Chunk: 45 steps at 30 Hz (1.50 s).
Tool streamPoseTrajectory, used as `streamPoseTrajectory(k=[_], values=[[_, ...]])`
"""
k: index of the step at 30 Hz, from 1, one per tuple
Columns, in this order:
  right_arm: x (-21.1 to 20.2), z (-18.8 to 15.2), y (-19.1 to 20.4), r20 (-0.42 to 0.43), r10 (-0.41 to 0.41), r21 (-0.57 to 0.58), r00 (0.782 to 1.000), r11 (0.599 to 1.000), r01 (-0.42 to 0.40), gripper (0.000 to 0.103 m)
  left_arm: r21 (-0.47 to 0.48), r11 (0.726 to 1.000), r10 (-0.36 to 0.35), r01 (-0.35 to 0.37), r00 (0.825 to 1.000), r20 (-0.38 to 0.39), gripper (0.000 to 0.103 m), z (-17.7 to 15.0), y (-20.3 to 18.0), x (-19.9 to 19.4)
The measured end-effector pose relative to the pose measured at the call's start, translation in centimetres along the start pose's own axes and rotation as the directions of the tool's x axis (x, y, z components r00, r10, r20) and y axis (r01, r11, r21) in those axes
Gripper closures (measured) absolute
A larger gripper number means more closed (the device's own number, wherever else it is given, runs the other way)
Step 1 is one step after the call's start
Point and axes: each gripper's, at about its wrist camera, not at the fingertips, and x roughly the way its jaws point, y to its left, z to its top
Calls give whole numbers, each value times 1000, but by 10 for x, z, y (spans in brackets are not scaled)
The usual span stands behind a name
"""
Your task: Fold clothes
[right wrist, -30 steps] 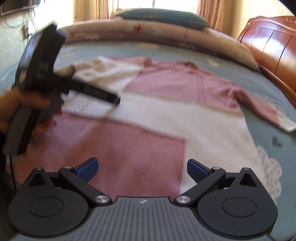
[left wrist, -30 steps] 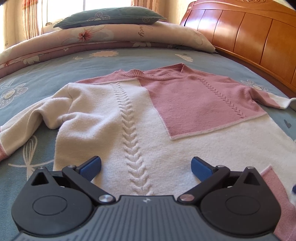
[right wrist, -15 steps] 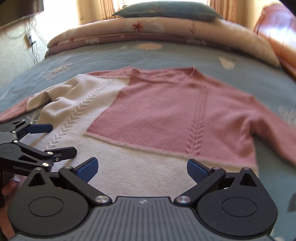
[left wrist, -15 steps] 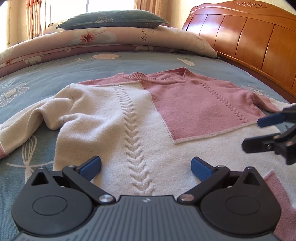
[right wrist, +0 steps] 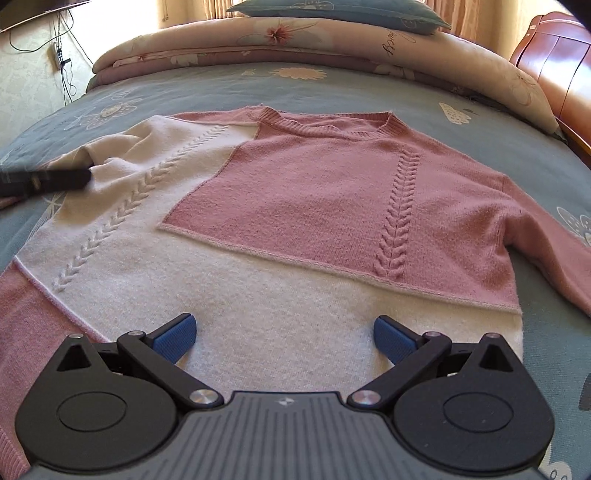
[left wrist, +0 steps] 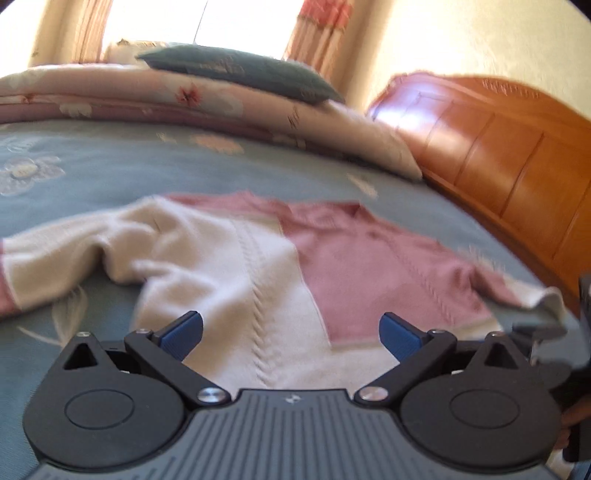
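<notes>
Each claw (left wrist: 291, 330) (right wrist: 283, 338) is black with round pivot housings, silver screws, blue ribbed fingertips (right wrist: 173, 338), and a grey ridged body.

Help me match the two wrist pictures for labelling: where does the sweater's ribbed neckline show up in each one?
Left wrist: the neckline sits just above centre, blurred, at the far end of the sweater.
Right wrist: the neckline is sharp, in the upper middle, curving between the shoulders.
Shared landmark: the dark teal pillow lies on the folded floral quilt beyond the neckline in both.
</notes>
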Motion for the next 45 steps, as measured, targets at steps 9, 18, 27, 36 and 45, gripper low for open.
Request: streamPoseTrajectory(k=[9,18,27,36,45], values=[[1,1,-1,1,5,1,1000,1000,-5,0,27,962,272,-273,962,37,50,86,90,-2],[0,2,-5,-6,31,-9,1000,999,-31,0,119,980,185,-161,957,-224,58,114,156,102],[-1,0,-3,-1,28,-22,1000,999,-28,0,238,968,145,-85,958,-248,52,90,162,119],[-1,1,-3,-5,22,-19,1000,1000,-22,0,457,874,292,-163,929,-226,98,88,116,113],[-2,2,-3,-10,21,-14,1000,1000,-21,0,453,831,434,-323,886,-164,98,105,118,133]])
